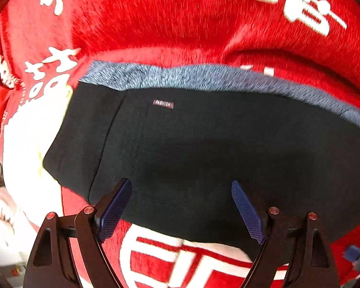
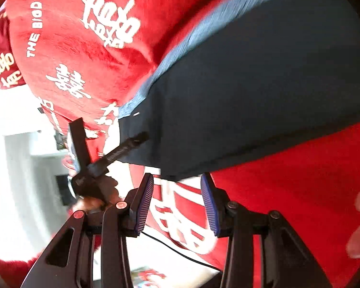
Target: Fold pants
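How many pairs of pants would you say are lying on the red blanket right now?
1: the dark pants, folded, lie on the red blanket ahead of both grippers. Others could be outside the views.

Black pants folded, flat on red blanket.

Bright daylight, blown-out white at left of the right wrist view, motion blur across both views, strong fisheye bend, dark vignetted corners, soft shadow on pants.
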A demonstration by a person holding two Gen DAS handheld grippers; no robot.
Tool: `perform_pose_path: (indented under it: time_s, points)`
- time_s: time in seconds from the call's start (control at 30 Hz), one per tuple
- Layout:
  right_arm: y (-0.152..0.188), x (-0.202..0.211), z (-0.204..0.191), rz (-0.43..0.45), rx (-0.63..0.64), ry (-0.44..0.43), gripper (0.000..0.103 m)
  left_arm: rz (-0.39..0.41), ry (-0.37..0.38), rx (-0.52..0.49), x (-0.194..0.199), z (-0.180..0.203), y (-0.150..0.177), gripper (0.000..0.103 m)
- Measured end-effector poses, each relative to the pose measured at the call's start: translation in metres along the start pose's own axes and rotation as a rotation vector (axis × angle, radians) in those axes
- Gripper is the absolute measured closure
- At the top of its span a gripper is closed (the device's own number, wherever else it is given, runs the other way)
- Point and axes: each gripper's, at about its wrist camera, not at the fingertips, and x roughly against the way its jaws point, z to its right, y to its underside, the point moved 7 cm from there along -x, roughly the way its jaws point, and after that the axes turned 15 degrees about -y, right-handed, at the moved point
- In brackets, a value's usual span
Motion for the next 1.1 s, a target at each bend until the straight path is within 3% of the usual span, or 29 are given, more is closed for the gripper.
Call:
perform_pose_path:
  time_s: [0.23, 0.5, 0.57, 0.6, 0.7, 0.8, 0.87, 0.97, 1.0, 1.1]
  points:
    - [-0.004, -0.068, 0.014, 0.005, -0.047, 0.051, 0.058, 0.028, 0.098, -0.032, -0.006, 0.004, 0.002, 0.017]
    - [-0.022, -0.064, 0.017, 0.114, -0.104, 0.068, 0.058, 0.086, 0.139, -0.097, 0.006, 0.031, -0.004, 0.017]
    - [-0.025, -0.064, 0.017, 0.133, -0.116, 0.078, 0.07, 0.086, 0.132, -0.109, 0.005, 0.04, -0.004, 0.017]
    - [-0.028, -0.062, 0.017, 0.148, -0.115, 0.113, 0.091, 0.085, 0.133, -0.12, 0.005, 0.045, -0.003, 0.017]
    - [-0.031, -0.055, -0.001, 0.162, -0.036, 0.142, 0.094, 0.1, 0.162, -0.15, 0.017, 0.049, 0.003, 0.017]
    - [-0.016, -0.051, -0.014, 0.131, 0.074, 0.222, 0.094, 0.133, 0.157, -0.228, 0.028, 0.057, 0.022, 0.017]
    - [-0.011, -0.054, -0.004, 0.12, 0.055, 0.26, 0.094, 0.144, 0.11, -0.284, 0.023, 0.063, 0.04, 0.017]
    - [-0.008, -0.06, 0.013, 0.107, 0.049, 0.294, 0.094, 0.193, 0.096, -0.271, 0.025, 0.062, 0.047, 0.017]
    - [-0.008, -0.058, 0.012, 0.106, 0.048, 0.286, 0.091, 0.198, 0.096, -0.272, 0.026, 0.062, 0.047, 0.017]
    - [-0.003, -0.042, 0.01, 0.076, 0.059, 0.344, 0.068, 0.17, 0.102, -0.26, 0.026, 0.062, 0.046, 0.017]
